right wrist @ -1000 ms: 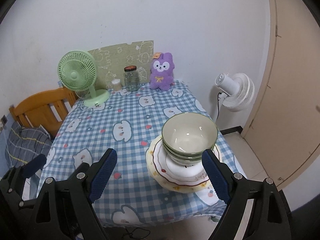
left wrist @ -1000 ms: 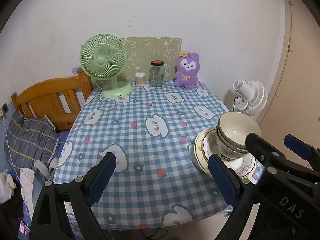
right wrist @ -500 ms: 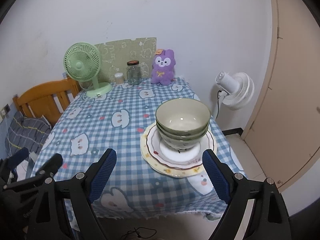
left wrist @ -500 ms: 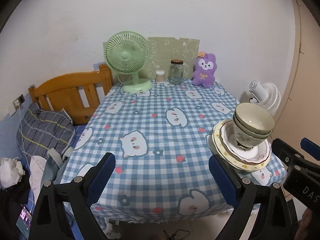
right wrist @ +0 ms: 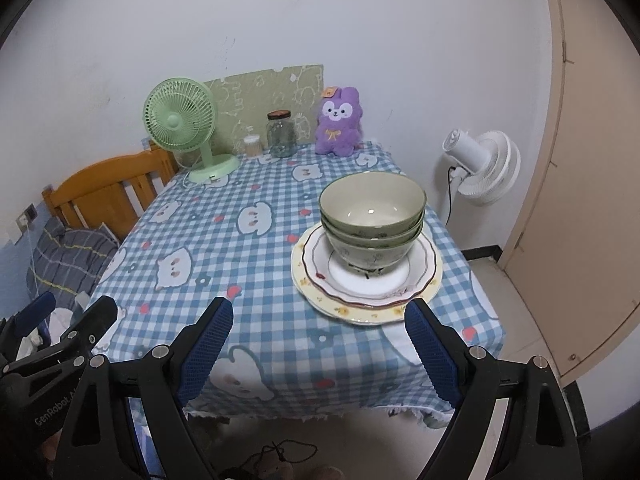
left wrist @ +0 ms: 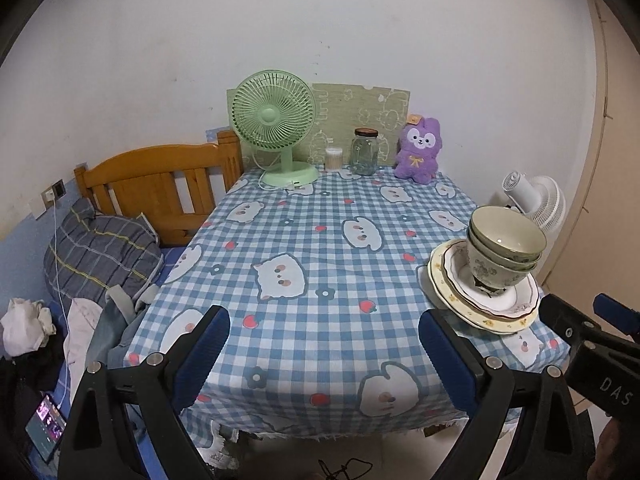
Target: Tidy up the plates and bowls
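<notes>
Three green-rimmed bowls [right wrist: 372, 216] sit nested on a stack of plates [right wrist: 416, 292] at the front right of the checked table [right wrist: 224, 264]. The left wrist view has the same bowls [left wrist: 504, 248] and plates [left wrist: 452, 300] at its right side. My right gripper [right wrist: 320, 348] hangs open before the table's front edge, short of the plates, nothing between its fingers. My left gripper [left wrist: 324, 356] is open too, over the front edge at the table's middle, holding nothing. Each gripper shows in the other's view: right gripper [left wrist: 592, 344], left gripper [right wrist: 64, 332].
At the back of the table stand a green desk fan [left wrist: 276, 136], a glass jar [left wrist: 364, 152], a small cup [left wrist: 334, 158] and a purple plush rabbit [left wrist: 420, 152]. A wooden bed frame [left wrist: 160, 184] with bedding lies left. A white floor fan [right wrist: 484, 168] and a door stand right.
Both grippers have drawn back from the table and risen, so the table's front edge and floor now show. The bowls and plates have not moved. Both stay open.
</notes>
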`<control>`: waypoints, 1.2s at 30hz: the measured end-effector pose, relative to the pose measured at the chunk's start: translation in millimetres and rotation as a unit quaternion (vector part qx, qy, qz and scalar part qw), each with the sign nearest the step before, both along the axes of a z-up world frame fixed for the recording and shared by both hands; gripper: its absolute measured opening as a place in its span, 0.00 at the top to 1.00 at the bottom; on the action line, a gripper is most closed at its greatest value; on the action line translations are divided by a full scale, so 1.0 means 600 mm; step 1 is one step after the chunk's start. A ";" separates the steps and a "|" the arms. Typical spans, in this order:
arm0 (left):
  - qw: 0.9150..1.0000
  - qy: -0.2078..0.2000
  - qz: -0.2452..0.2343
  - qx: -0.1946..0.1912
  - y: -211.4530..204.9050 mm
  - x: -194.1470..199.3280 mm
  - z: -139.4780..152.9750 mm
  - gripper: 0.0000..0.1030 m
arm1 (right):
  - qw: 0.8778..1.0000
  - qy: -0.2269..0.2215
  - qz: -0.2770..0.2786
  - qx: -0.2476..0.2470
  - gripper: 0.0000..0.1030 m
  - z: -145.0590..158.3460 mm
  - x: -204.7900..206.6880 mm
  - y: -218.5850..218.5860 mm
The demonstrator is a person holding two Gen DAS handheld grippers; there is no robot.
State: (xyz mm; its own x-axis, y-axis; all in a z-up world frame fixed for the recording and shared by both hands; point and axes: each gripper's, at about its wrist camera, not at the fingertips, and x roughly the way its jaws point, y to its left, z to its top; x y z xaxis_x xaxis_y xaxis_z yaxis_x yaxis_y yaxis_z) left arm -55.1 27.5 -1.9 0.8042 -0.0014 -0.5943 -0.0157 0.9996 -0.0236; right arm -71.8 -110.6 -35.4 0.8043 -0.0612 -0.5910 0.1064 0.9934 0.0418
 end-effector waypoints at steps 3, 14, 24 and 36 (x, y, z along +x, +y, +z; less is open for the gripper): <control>1.000 -0.001 0.001 0.001 -0.001 -0.001 -0.001 0.06 | 1.000 -0.002 0.002 0.001 0.13 -0.001 -0.002 0.002; 1.000 -0.005 0.000 0.005 0.000 0.007 0.003 0.04 | 1.000 -0.009 0.002 0.002 0.13 -0.001 0.007 0.005; 1.000 -0.008 0.002 0.004 0.002 0.016 0.004 0.03 | 1.000 -0.010 0.009 -0.001 0.13 -0.002 0.015 0.009; 1.000 -0.012 0.010 0.002 0.005 0.013 0.005 0.01 | 1.000 -0.012 0.018 -0.002 0.13 -0.002 0.016 0.010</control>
State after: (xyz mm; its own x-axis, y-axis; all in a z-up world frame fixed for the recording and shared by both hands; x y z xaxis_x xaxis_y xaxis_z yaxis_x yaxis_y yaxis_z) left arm -47.1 30.4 1.2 0.8177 0.0182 -0.5754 -0.0358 0.9992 -0.0194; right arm -62.3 -104.8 -36.7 0.8204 -0.0349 -0.5707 0.0698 0.9968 0.0395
